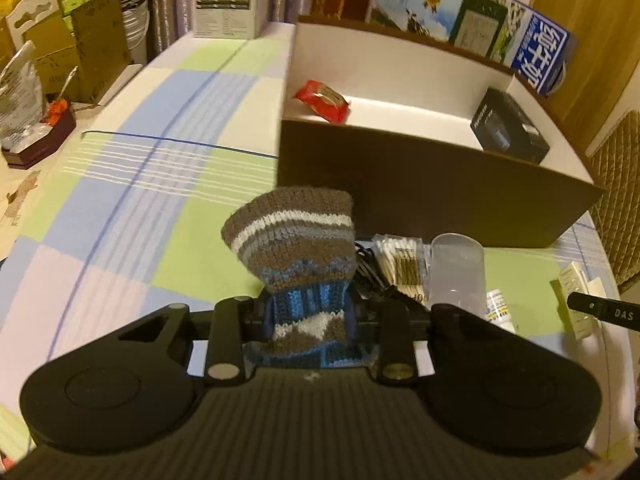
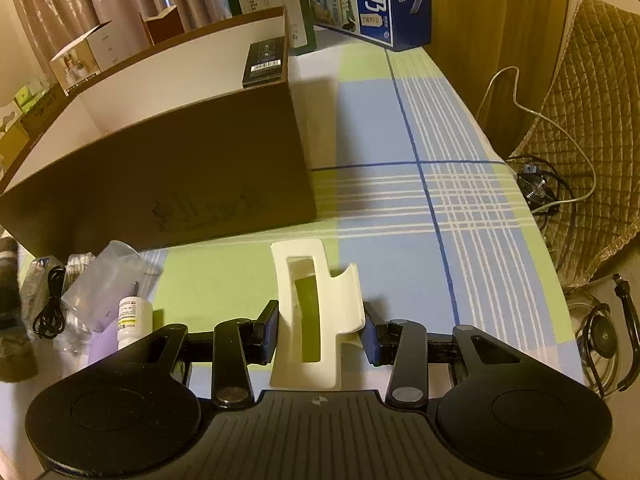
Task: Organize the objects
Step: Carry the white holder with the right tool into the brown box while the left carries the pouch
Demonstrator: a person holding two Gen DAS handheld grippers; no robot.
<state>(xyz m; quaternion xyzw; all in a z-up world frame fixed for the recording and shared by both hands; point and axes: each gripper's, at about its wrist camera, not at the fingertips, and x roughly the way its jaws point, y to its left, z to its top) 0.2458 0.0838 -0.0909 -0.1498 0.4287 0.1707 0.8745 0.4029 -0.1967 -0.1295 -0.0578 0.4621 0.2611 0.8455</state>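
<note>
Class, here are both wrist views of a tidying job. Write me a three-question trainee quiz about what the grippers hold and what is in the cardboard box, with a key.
1. True or false: the left gripper is shut on a striped knitted sock.
2. Which item lies inside the cardboard box? A) cotton swabs B) red snack packet C) clear plastic cup
3. Fill in: the right gripper holds a cream-white plastic ____.

Key: 1 true; 2 B; 3 holder (exact purpose unclear).
</note>
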